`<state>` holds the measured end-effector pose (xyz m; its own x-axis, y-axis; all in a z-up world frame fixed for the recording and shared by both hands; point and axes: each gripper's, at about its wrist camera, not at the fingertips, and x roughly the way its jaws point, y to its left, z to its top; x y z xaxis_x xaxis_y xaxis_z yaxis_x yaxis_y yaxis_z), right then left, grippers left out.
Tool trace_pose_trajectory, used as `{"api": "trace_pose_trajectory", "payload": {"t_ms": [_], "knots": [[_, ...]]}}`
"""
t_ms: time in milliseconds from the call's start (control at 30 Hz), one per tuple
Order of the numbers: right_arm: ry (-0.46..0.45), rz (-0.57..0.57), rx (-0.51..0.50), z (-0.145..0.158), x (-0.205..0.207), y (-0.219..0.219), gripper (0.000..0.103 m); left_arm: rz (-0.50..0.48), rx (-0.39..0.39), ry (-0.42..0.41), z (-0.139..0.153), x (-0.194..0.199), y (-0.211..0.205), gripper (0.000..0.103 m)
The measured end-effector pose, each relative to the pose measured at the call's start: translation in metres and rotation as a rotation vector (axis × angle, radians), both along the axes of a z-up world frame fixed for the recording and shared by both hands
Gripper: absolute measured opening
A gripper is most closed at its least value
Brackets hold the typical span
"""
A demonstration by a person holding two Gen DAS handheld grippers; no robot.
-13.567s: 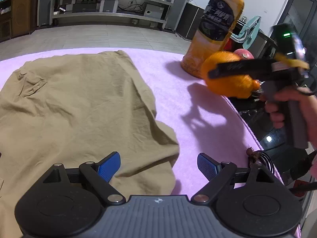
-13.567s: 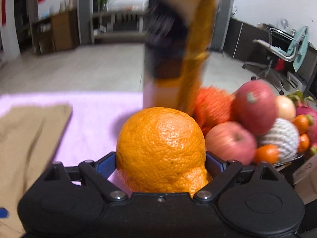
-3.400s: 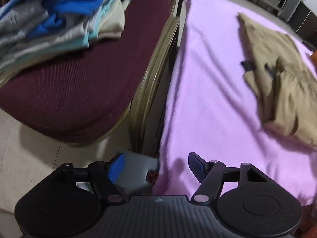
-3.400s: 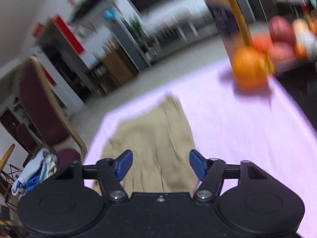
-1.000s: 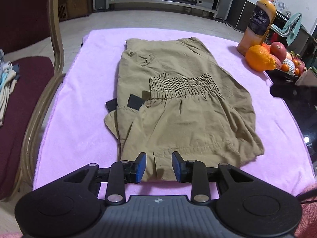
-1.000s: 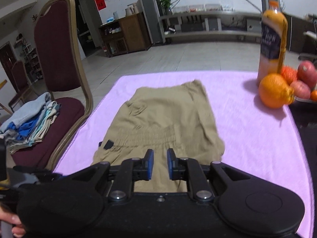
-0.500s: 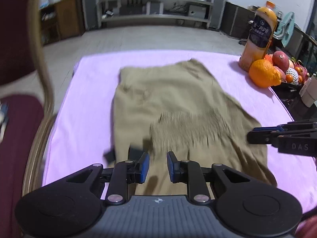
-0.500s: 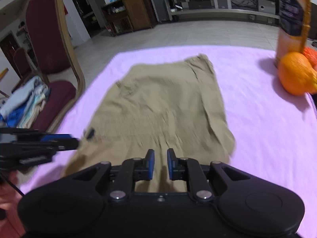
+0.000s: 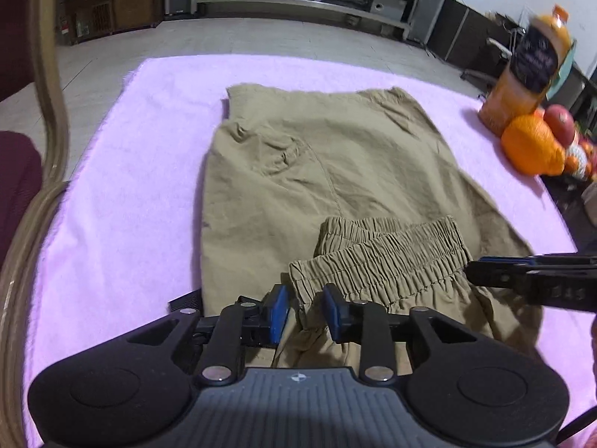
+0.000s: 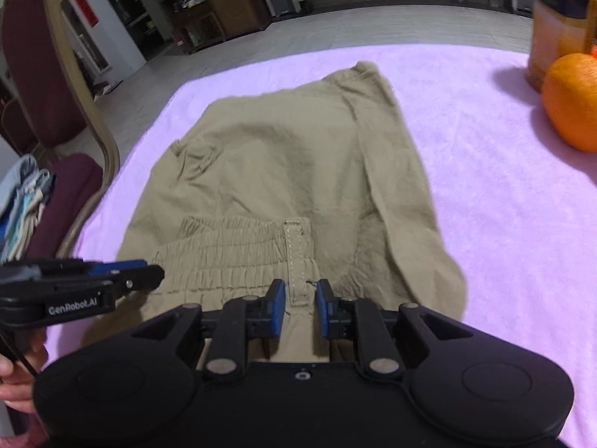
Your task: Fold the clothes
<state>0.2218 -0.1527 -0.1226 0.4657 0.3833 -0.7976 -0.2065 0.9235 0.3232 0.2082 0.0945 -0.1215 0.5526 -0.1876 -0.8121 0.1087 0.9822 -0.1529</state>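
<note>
Khaki shorts (image 9: 335,171) lie on the pink cloth (image 9: 123,201) covering the table, long axis running away from the person: leg hems at the far end, elastic waistband (image 9: 377,257) folded up and over toward them at the near end. The left gripper (image 9: 305,311) has its blue pads nearly together, pinching the waistband's left corner. The right gripper (image 10: 300,308) is likewise almost closed, clamped on the fabric at the belt loop (image 10: 296,261) on the waistband's right side. Each tool shows in the other's view, level with the band. Half a second ago the garment was blurred in motion and the waistband sat nearer the person; now it is carried further over the legs. An orange (image 9: 531,147) and a juice bottle (image 9: 522,74) stand at the cloth's far right, well apart from the shorts; a chair (image 10: 56,86) is on the left.
</note>
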Motion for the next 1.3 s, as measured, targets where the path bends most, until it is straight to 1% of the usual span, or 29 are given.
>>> {"api": "trace_pose_trajectory", "payload": {"t_ms": [67, 133, 200, 233, 267, 300, 367, 467, 567, 633, 700, 767, 800, 833, 867, 900, 933, 967, 1000, 1033, 1067, 1133, 1167, 1200, 1233, 1300], "knots": [[-0.026, -0.025, 0.051, 0.033, -0.007, -0.012, 0.020, 0.002, -0.015, -0.009, 0.020, -0.004, 0.006, 0.031], [-0.051, -0.050, 0.103, 0.066, -0.015, -0.024, 0.029, 0.006, -0.045, -0.026, 0.043, -0.006, 0.015, 0.037], [-0.098, -0.053, 0.141, 0.098, -0.017, -0.032, 0.039, 0.010, -0.100, -0.070, 0.068, -0.001, 0.029, 0.052], [-0.128, -0.048, 0.155, 0.115, -0.016, -0.035, 0.042, 0.018, -0.115, -0.090, 0.079, 0.004, 0.036, 0.058], [-0.152, -0.045, 0.169, 0.128, -0.013, -0.037, 0.048, 0.029, -0.119, -0.106, 0.086, 0.010, 0.041, 0.072], [-0.157, -0.050, 0.179, 0.131, -0.004, -0.038, 0.055, 0.042, -0.116, -0.119, 0.091, 0.018, 0.045, 0.079], [-0.168, -0.059, 0.200, 0.138, 0.016, -0.039, 0.063, 0.056, -0.116, -0.125, 0.091, 0.037, 0.052, 0.079], [-0.177, -0.077, 0.233, 0.145, 0.047, -0.041, 0.063, 0.094, -0.166, -0.070, 0.070, 0.075, 0.062, 0.076], [-0.123, -0.119, 0.251, 0.116, 0.091, -0.041, 0.063, 0.116, -0.211, -0.022, 0.040, 0.111, 0.068, 0.076], [-0.105, -0.122, 0.193, 0.090, 0.117, -0.035, 0.059, 0.112, -0.230, 0.002, 0.019, 0.133, 0.069, 0.075], [-0.070, -0.129, 0.150, 0.064, 0.140, -0.032, 0.028, 0.099, -0.249, 0.030, -0.002, 0.153, 0.069, 0.072], [-0.030, -0.142, 0.118, 0.037, 0.160, -0.030, 0.028, 0.090, -0.278, 0.045, -0.020, 0.170, 0.071, 0.070], [-0.030, -0.162, 0.107, 0.027, 0.168, -0.032, 0.029, 0.086, -0.289, 0.047, -0.027, 0.176, 0.072, 0.069], [-0.030, -0.182, 0.096, 0.018, 0.175, -0.034, 0.033, 0.082, -0.297, 0.045, -0.033, 0.181, 0.072, 0.067], [-0.032, -0.202, 0.085, 0.008, 0.182, -0.036, 0.045, 0.072, -0.300, 0.047, -0.039, 0.187, 0.072, 0.062], [-0.039, -0.216, 0.076, 0.000, 0.188, -0.039, 0.052, 0.059, -0.287, 0.048, -0.044, 0.189, 0.070, 0.058], [-0.040, -0.224, 0.073, -0.009, 0.194, -0.041, 0.052, 0.037, -0.254, 0.037, -0.045, 0.189, 0.065, 0.056], [-0.029, -0.222, 0.085, -0.017, 0.200, -0.043, 0.052, 0.009, -0.213, 0.021, -0.044, 0.188, 0.060, 0.050], [-0.018, -0.215, 0.100, -0.025, 0.205, -0.045, 0.048, -0.020, -0.171, 0.004, -0.044, 0.187, 0.055, 0.046], [-0.011, -0.191, 0.120, -0.031, 0.207, -0.044, 0.047, -0.044, -0.127, -0.011, -0.044, 0.185, 0.050, 0.044], [-0.033, -0.166, 0.126, -0.033, 0.206, -0.042, 0.043, -0.057, -0.095, -0.021, -0.044, 0.184, 0.047, 0.041], [-0.076, -0.126, 0.110, -0.034, 0.202, -0.036, 0.031, -0.069, -0.048, -0.035, -0.045, 0.183, 0.042, 0.040], [-0.095, -0.111, 0.092, -0.034, 0.198, -0.032, 0.022, -0.069, -0.029, -0.041, -0.045, 0.183, 0.040, 0.040], [-0.102, -0.098, 0.073, -0.033, 0.194, -0.029, 0.015, -0.065, -0.013, -0.046, -0.045, 0.183, 0.038, 0.039], [-0.097, -0.092, 0.058, -0.029, 0.192, -0.026, 0.012, -0.054, -0.007, -0.049, -0.043, 0.182, 0.037, 0.038], [-0.092, -0.078, 0.027, -0.021, 0.187, -0.020, 0.006, -0.023, -0.010, -0.056, -0.037, 0.178, 0.037, 0.025]]}}
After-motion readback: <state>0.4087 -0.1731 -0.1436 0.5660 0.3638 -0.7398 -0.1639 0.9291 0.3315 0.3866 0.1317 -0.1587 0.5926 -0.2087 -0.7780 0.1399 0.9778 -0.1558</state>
